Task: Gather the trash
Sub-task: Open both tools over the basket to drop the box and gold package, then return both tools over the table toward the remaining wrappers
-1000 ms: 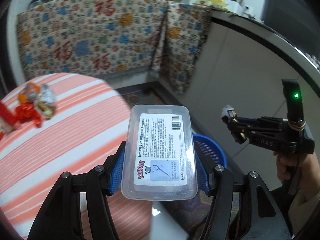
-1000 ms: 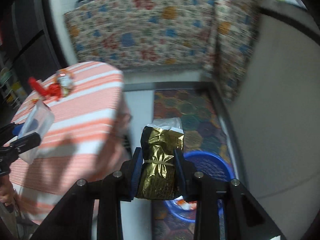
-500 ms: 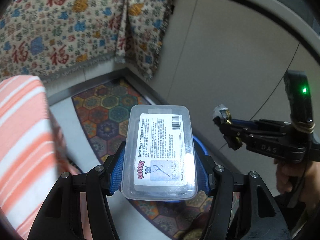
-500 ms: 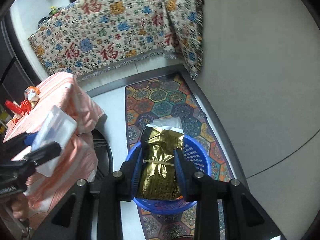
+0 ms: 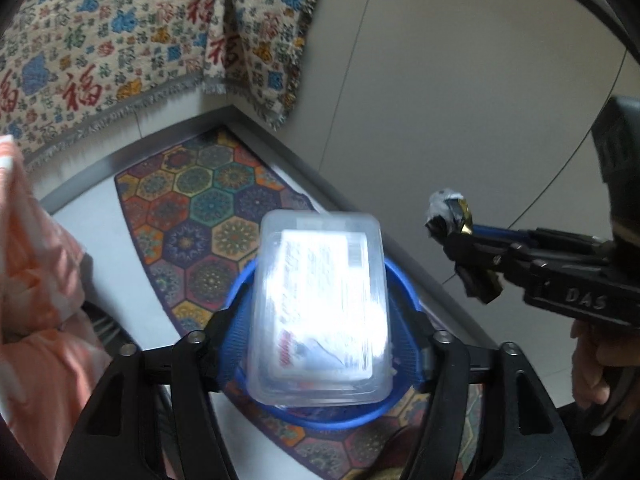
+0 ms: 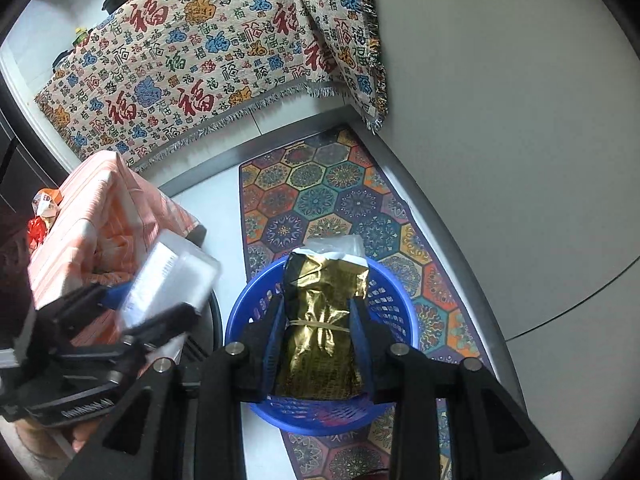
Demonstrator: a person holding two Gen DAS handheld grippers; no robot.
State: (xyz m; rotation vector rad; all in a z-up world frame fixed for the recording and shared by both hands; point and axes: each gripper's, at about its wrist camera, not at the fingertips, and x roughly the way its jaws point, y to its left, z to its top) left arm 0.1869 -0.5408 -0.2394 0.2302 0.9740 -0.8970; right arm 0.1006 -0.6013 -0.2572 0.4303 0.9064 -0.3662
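Observation:
My left gripper (image 5: 320, 332) is shut on a clear plastic box (image 5: 320, 308) with a white label, held above the blue basket (image 5: 404, 296) on the floor. The box also shows in the right wrist view (image 6: 172, 280), left of the basket (image 6: 392, 304). My right gripper (image 6: 320, 316) is shut on a gold foil packet (image 6: 324, 328) and holds it directly over the basket. In the left wrist view the right gripper (image 5: 460, 240) is at the right, with the packet's end (image 5: 448, 212) sticking out.
The basket stands on a colourful hexagon-pattern rug (image 6: 320, 196). A table with an orange striped cloth (image 6: 104, 216) is at the left, with wrappers (image 6: 42, 216) on it. A patterned cloth (image 6: 200, 60) hangs behind. A grey cabinet wall (image 6: 500, 120) is at the right.
Both grippers have swung from the table side down towards the floor and now hang over the blue basket. Each still holds its item.

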